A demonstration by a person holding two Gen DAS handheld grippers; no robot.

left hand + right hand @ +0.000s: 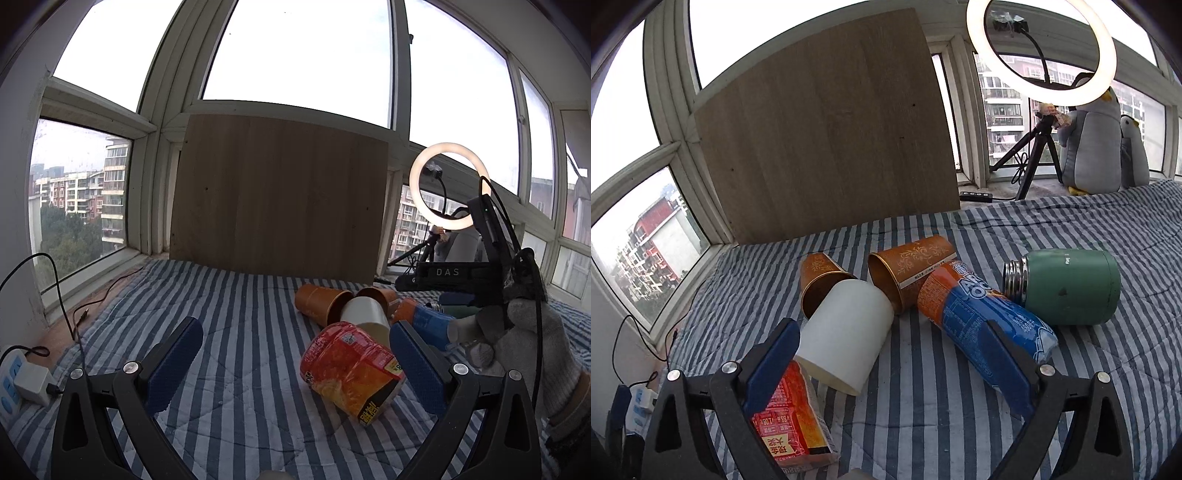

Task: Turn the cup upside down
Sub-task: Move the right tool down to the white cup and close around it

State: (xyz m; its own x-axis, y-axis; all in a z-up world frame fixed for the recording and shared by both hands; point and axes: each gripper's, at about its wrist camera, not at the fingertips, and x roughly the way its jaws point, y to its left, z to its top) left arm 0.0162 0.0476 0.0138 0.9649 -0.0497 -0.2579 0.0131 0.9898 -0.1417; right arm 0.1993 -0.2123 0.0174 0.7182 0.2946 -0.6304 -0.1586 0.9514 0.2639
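Several cups lie on their sides on the striped blanket. A white cup (846,332) lies between two orange paper cups (820,284) (908,269); it also shows in the left wrist view (365,314). A red instant-noodle cup (351,369) lies nearest the left gripper, and shows in the right wrist view (790,417). My left gripper (295,369) is open and empty, its right finger beside the noodle cup. My right gripper (894,369) is open and empty, with the white cup's base just ahead of its left finger.
A blue-and-orange packet (982,314) and a green flask (1067,288) lie to the right. A wooden board (827,125) leans against the window. A ring light on a tripod (1041,51) and plush penguins (1093,140) stand at the back right. A power strip (14,384) lies at the left.
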